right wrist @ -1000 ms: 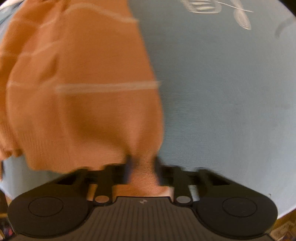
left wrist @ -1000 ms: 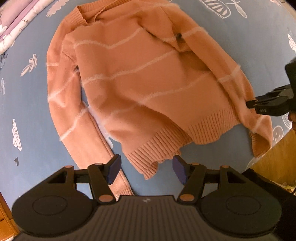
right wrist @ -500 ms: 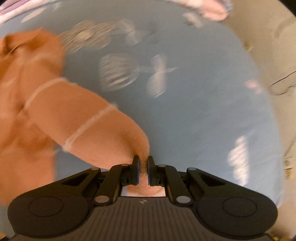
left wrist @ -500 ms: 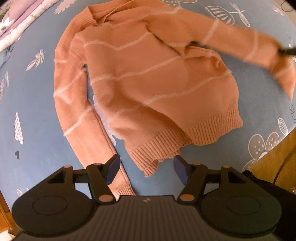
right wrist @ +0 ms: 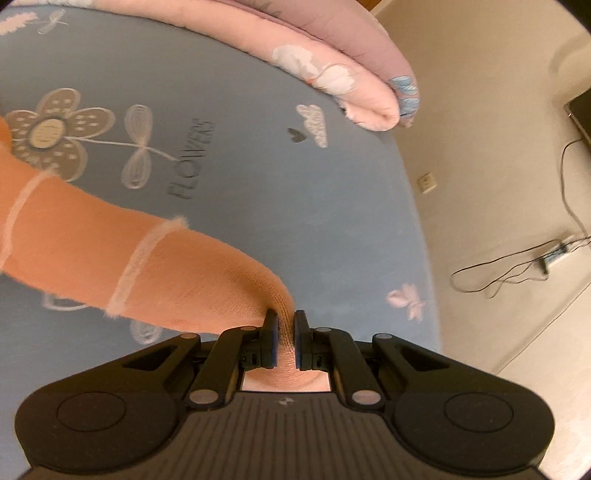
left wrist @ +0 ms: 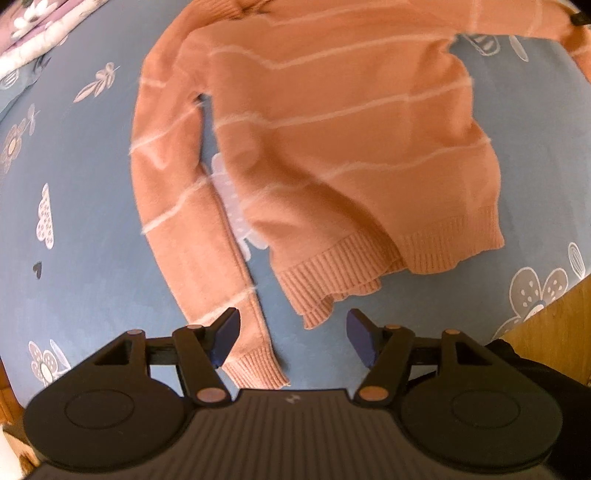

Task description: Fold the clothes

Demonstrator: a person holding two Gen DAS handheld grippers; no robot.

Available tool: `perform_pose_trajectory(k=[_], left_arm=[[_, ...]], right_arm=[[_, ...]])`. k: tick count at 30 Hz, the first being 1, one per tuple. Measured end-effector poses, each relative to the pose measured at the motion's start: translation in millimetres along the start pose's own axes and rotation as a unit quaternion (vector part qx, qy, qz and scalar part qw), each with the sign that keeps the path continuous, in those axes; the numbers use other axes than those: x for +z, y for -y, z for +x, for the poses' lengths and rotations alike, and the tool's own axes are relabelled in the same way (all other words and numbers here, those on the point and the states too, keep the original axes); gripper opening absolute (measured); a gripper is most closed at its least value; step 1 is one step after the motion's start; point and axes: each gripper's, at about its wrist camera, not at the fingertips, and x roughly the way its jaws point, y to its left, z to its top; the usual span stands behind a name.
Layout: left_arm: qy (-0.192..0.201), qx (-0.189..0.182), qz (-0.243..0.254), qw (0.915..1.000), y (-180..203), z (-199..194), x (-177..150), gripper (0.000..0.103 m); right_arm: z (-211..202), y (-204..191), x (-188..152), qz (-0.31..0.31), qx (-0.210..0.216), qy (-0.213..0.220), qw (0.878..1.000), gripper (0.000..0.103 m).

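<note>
An orange sweater (left wrist: 332,140) with thin white stripes lies face down on the blue flowered bed sheet (left wrist: 81,221). One sleeve (left wrist: 199,236) lies straight along its left side, its cuff near my left gripper (left wrist: 291,336). That gripper hangs open above the cuff and the ribbed hem, nothing between its fingers. The other sleeve (right wrist: 122,258) is stretched out to the side, lifted off the sheet, with my right gripper (right wrist: 285,332) shut on its end. The right gripper shows as a dark tip (left wrist: 580,18) at the top right corner of the left wrist view.
A pink quilt (right wrist: 332,55) lies rolled along the far edge of the bed. Beyond the bed's right edge is beige floor (right wrist: 498,184) with a cable and a power strip (right wrist: 554,254). Wooden floor (left wrist: 554,325) shows at the near right corner in the left wrist view.
My right gripper has swung the sleeve up and outward, from beside the hem to stretched away from the shoulder. My left gripper has shifted slightly over the left cuff, still open.
</note>
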Motion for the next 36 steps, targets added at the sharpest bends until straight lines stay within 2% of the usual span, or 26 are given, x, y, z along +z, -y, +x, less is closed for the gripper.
perform_pose_trajectory(k=[7,13,15,17,19,26,29,32,36], left_arm=[[-0.009,-0.001,-0.017,0.9998,-6.1,7.9,-6.0,0.065],[-0.017,-0.005,-0.015,0.9997,0.6,20.2,-3.9,0.065],[-0.017,-0.006,-0.011,0.9998,3.2,21.9,-3.6,0.065],[-0.018,-0.007,-0.009,0.9998,4.5,25.6,-4.7,0.065],[-0.020,-0.008,-0.008,0.9997,4.9,28.8,-6.5,0.065],[-0.017,-0.017,-0.012,0.9996,2.3,42.3,-17.4,0.065],[-0.007,-0.020,-0.005,0.9997,0.3,50.0,-25.6,0.065],[0.015,-0.006,0.025,0.9996,-0.6,57.5,-37.9,0.065],[0.059,0.016,0.084,0.9946,2.6,66.5,-55.8,0.065]], right_arm=[[32.8,32.9,5.8,0.013,-0.032,-0.039,0.999,0.009],[62.1,5.1,-4.3,0.006,0.004,-0.077,0.997,0.011],[65.3,-6.2,-8.4,0.003,0.017,-0.082,0.997,0.016],[65.8,-16.5,-11.8,0.001,0.031,-0.084,0.996,0.038],[61.2,-24.1,-13.8,0.002,0.053,-0.081,0.995,0.045],[23.2,-56.3,-30.0,0.034,0.121,-0.066,0.990,0.045],[-3.3,-82.5,-45.0,0.032,0.142,-0.059,0.988,0.045],[-37.2,-116.8,-64.1,0.003,0.169,-0.037,0.985,0.045],[-94.9,-171.1,-92.0,-0.075,0.196,0.013,0.978,0.047]])
